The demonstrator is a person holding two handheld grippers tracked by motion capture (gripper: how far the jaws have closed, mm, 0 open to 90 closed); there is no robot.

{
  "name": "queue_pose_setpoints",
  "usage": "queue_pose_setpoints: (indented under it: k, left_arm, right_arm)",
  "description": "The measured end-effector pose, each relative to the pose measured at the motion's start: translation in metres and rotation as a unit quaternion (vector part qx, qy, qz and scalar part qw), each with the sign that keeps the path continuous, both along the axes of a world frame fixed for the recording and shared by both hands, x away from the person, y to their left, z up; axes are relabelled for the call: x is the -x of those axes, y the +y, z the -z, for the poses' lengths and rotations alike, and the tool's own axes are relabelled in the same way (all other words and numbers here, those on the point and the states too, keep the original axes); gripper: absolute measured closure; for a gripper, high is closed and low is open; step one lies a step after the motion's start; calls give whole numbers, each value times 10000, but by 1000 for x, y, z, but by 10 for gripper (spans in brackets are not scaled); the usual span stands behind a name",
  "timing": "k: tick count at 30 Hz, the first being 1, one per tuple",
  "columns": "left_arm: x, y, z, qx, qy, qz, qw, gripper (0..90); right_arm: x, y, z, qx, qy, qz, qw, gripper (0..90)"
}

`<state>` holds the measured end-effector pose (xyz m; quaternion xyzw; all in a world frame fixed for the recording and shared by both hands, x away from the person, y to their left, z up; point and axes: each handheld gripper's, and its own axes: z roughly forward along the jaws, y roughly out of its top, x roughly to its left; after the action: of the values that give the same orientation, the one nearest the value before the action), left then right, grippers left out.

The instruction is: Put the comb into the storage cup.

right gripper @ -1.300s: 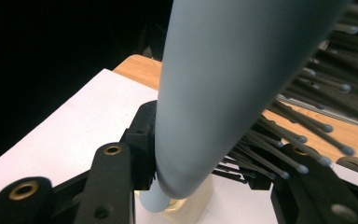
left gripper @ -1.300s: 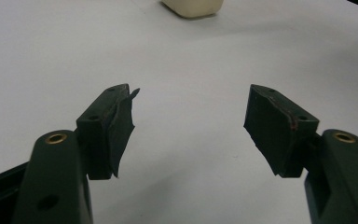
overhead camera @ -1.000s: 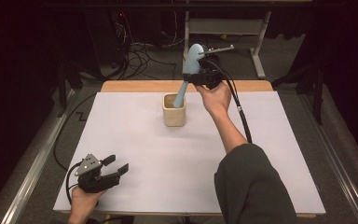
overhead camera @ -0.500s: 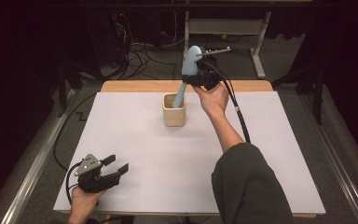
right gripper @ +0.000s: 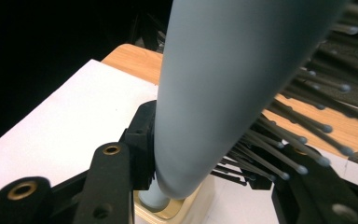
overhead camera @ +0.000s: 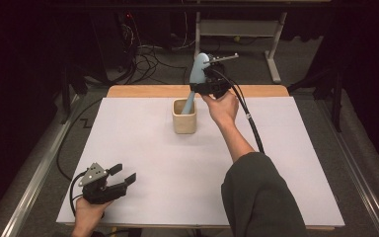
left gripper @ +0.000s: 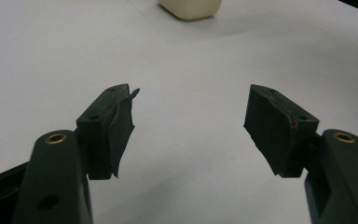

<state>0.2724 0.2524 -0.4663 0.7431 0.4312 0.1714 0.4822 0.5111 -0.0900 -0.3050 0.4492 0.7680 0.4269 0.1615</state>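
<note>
Gripping the hairbrush head, right gripper jaws clamp it so its handle probably seats in the cup, frame centre; left gripper jaws apart, idle lower left.

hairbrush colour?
Pale blue-grey hairbrush with dark bristles; right gripper view shows it best.

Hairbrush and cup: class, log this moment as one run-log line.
right gripper: shut on hairbrush | handle tip: inside cup | left gripper: open, holding nothing, over table

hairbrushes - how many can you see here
1: a pale blue hairbrush, clamped in the right gripper, its handle end inside the cream holder at the table's far middle.
</note>
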Motion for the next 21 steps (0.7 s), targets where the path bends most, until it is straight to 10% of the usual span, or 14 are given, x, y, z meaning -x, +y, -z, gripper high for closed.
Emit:
queue_pose_setpoints:
  k: [21]
  left_arm:
    - [0,1,-1,-4,-14,10,10000,330]
  right_arm:
    - [-2,12,15,108,90,-52,9999,550]
